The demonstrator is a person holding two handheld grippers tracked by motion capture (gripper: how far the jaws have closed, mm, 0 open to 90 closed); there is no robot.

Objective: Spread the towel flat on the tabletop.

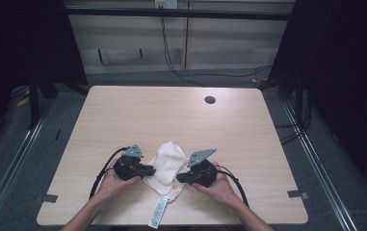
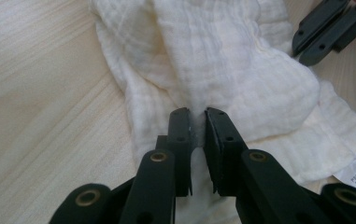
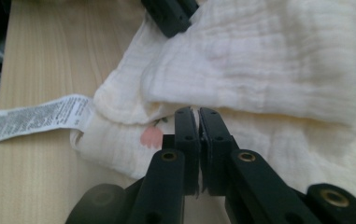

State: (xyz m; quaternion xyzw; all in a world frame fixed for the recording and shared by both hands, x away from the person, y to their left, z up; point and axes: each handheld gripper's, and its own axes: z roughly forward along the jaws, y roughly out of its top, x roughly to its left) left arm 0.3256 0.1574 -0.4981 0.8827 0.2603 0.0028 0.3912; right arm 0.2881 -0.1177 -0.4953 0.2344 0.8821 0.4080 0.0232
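I hold the left gripper (image 2: 198, 116) at the near left edge of the white cloth (image 1: 167, 166), and its jaws are pinched on a thin fold of the fabric, with only a narrow gap between them that the cloth fills. The right gripper (image 3: 198, 114) is at the opposite edge of the cloth, and its jaws are pressed together on a layer of the cloth, so that almost no gap shows between them. The cloth lies crumpled on the wooden table (image 1: 171, 115) between my two grippers, directly in front of both pairs of jaws, and it rises in a soft mound beyond the tips. In the right gripper view a small pink mark (image 3: 151, 136) sits on the lower layer just to the left of the jaws, and the printed care label (image 3: 35, 116) stretches further to the left, flat on the table (its text is too small for me to read). In the high view both my hands (image 1: 118, 180) rest on the table near its front edge, with the cloth between them.
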